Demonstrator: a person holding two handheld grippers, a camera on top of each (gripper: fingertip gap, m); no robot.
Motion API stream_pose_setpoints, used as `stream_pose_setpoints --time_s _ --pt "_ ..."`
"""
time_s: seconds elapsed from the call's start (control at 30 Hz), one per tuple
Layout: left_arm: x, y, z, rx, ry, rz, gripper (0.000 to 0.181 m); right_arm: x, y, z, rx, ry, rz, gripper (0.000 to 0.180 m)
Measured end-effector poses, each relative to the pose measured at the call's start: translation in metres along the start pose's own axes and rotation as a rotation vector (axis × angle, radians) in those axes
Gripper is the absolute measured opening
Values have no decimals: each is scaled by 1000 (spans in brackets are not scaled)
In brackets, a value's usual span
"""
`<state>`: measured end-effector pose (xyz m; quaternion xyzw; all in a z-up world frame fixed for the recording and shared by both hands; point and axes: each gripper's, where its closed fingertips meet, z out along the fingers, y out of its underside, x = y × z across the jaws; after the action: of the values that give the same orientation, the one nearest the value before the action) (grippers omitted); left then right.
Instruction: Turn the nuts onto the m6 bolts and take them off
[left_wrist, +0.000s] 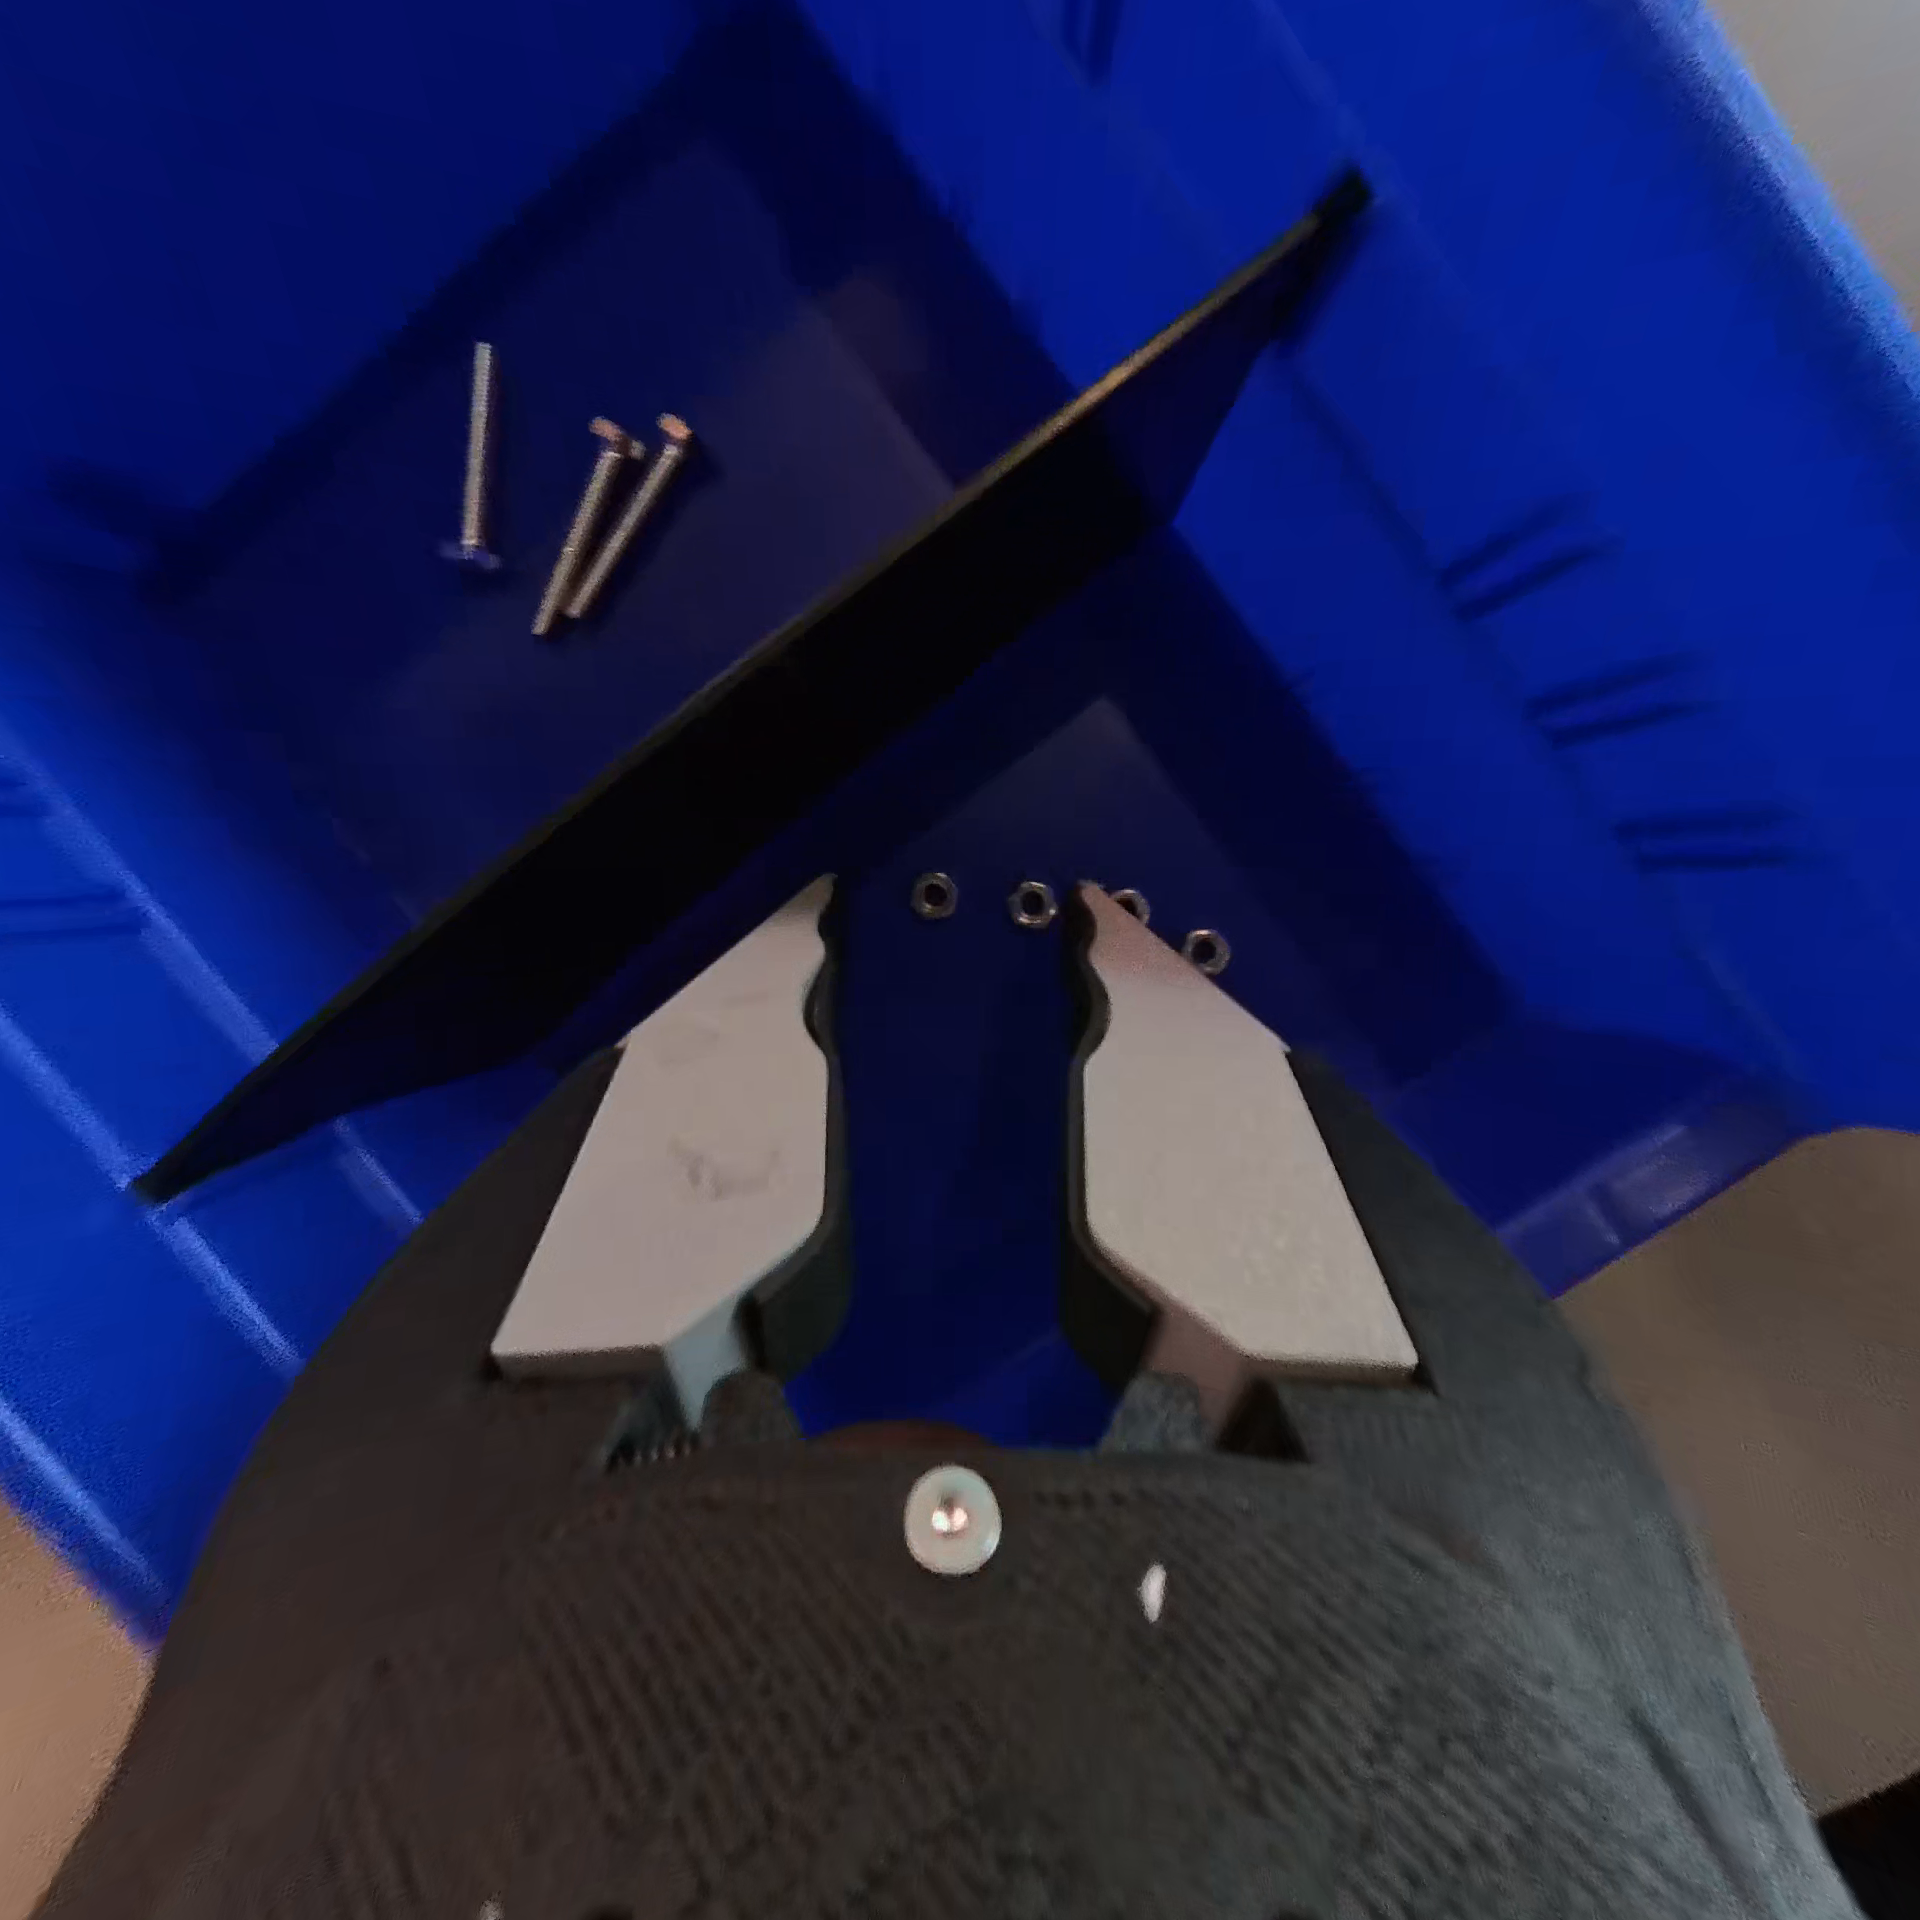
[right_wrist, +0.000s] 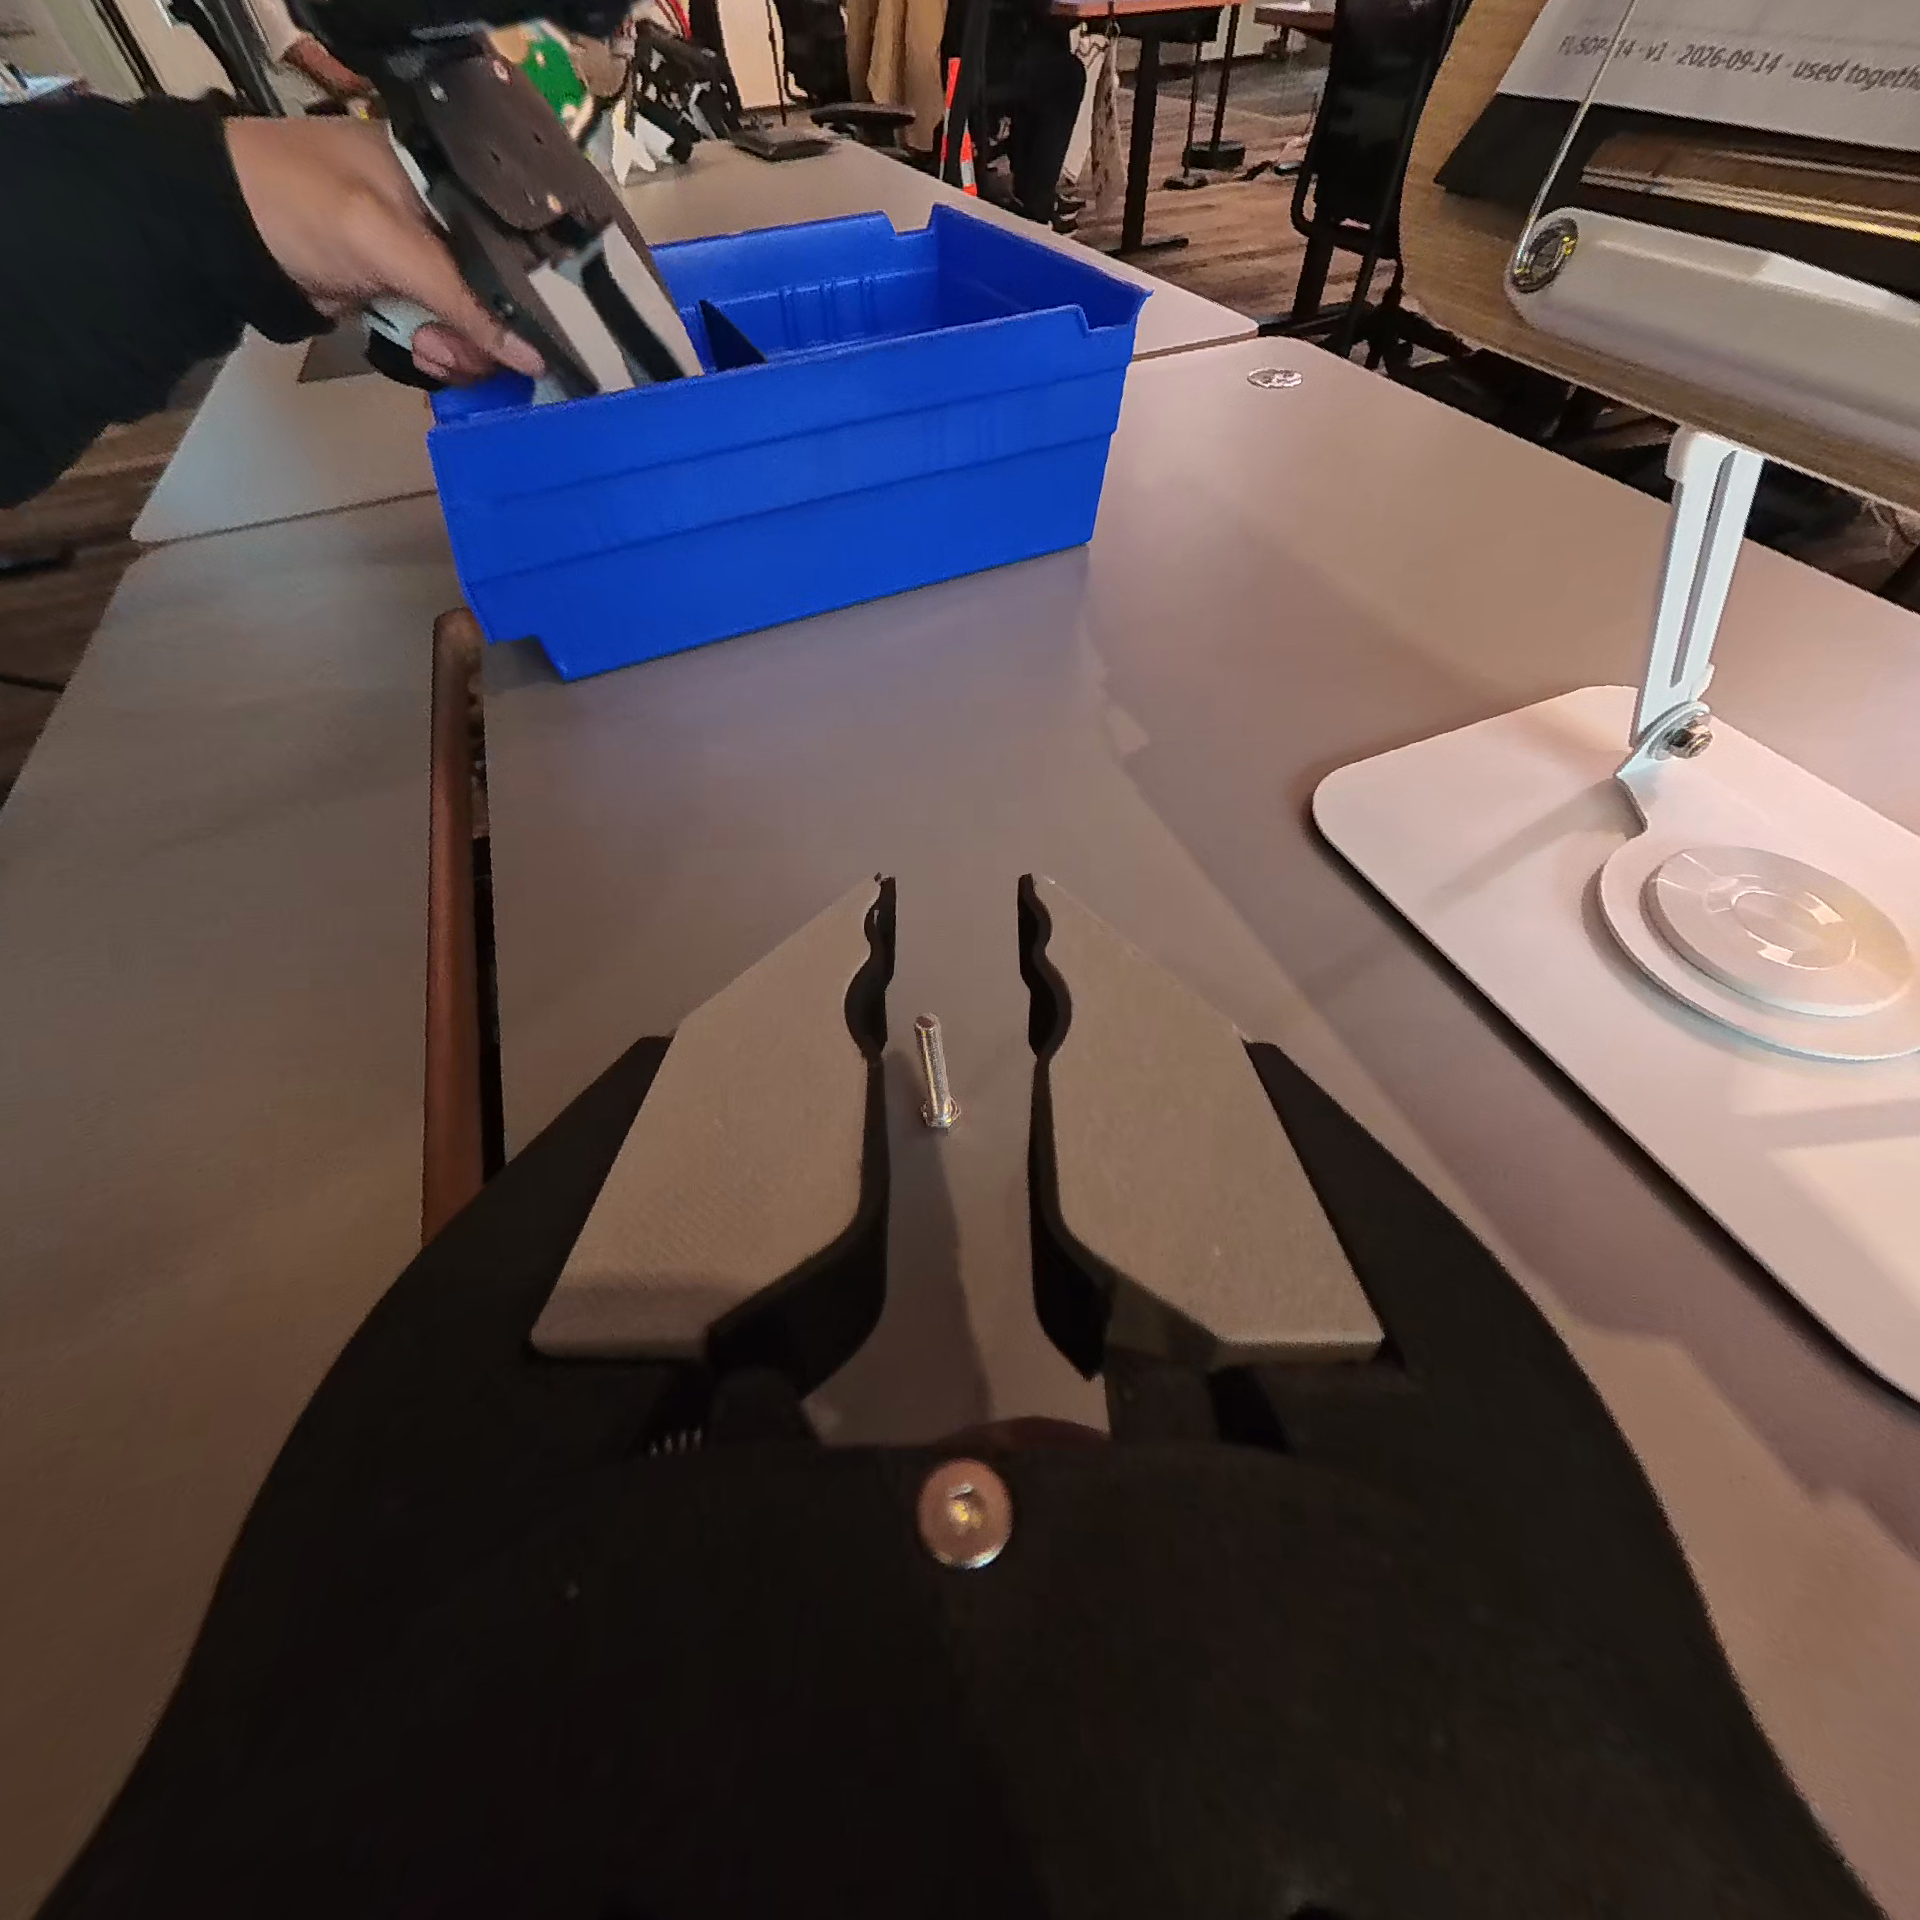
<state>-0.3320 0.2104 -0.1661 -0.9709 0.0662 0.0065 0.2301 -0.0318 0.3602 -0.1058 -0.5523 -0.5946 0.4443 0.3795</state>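
Note:
My left gripper (left_wrist: 956, 899) is open and empty, reaching down into a blue bin (left_wrist: 1558, 520). Several small nuts (left_wrist: 932, 891) lie on the bin floor just past its fingertips; one is partly hidden behind the right finger. Three long bolts (left_wrist: 582, 509) lie in the bin's other compartment, beyond a black divider (left_wrist: 831, 686). My right gripper (right_wrist: 954, 888) is open above the grey table (right_wrist: 1195, 623). A short silver bolt (right_wrist: 933, 1070) lies on the table between its fingers, not gripped. The left gripper (right_wrist: 613, 312) also shows in the right wrist view, held by a hand at the bin's (right_wrist: 779, 488) left end.
A white stand with a flat base (right_wrist: 1558, 935) and an upright arm (right_wrist: 1694, 582) sits on the table to the right. A brown strip (right_wrist: 452, 883) runs along a gap between tables at left. Chairs and desks stand in the background.

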Motion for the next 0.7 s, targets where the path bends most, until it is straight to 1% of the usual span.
stream_pose_setpoints --time_s 0.03,0.13,0.47,0.7 --pt "3 2 2 -15 10 18 39 0 0 0 -1 -1 0 20" --pt "3 4 6 -48 2 50 39 0 1 0 -5 -1 -4 21" --pt "2 14 16 -106 -2 58 38 -1 0 0 -5 -1 -4 20" --pt "5 11 18 -82 43 38 26 -1 -1 -1 -1 -1 -6 19"
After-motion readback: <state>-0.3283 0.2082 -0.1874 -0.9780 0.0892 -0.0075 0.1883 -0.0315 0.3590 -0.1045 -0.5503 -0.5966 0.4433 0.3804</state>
